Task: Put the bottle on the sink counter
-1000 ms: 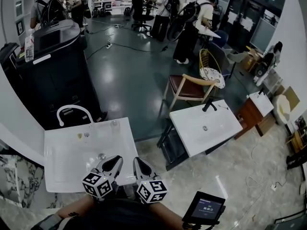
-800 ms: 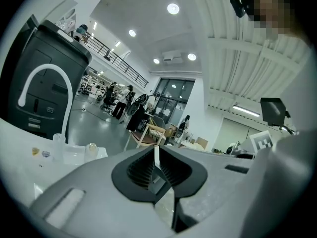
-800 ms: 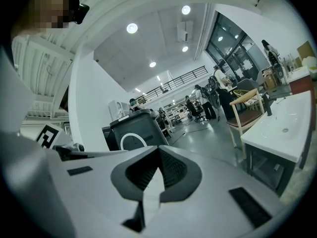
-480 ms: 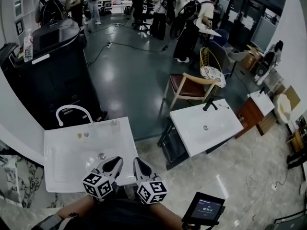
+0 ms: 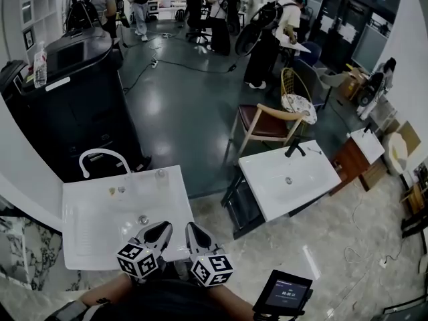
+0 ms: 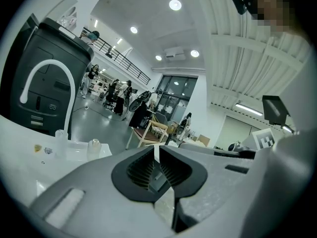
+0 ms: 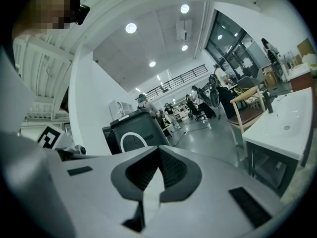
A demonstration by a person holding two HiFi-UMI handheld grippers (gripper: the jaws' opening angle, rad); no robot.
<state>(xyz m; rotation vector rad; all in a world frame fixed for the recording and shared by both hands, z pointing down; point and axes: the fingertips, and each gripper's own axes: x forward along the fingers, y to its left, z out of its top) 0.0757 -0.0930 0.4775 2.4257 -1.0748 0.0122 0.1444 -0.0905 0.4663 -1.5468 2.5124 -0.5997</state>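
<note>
A clear plastic bottle (image 5: 40, 64) stands on top of a tall black cabinet (image 5: 73, 105) at the far left, behind the sink. In the left gripper view the bottle (image 6: 67, 18) shows on the cabinet's top edge. The white sink counter (image 5: 87, 229) with its arched white faucet (image 5: 101, 156) lies in front of me. My left gripper (image 5: 162, 228) and right gripper (image 5: 190, 228) hover side by side over the counter's near right corner, both shut and empty. Both are far from the bottle.
Two small clear cups (image 6: 60, 141) stand on the counter's back edge near the faucet. A second white sink (image 5: 289, 179) is to the right, with a wooden chair (image 5: 264, 122) behind it. A tablet (image 5: 283, 293) sits low right. Several people stand at the back.
The people at the back have walked a little, and the view has shifted slightly. Both grippers stay where they were, shut.
</note>
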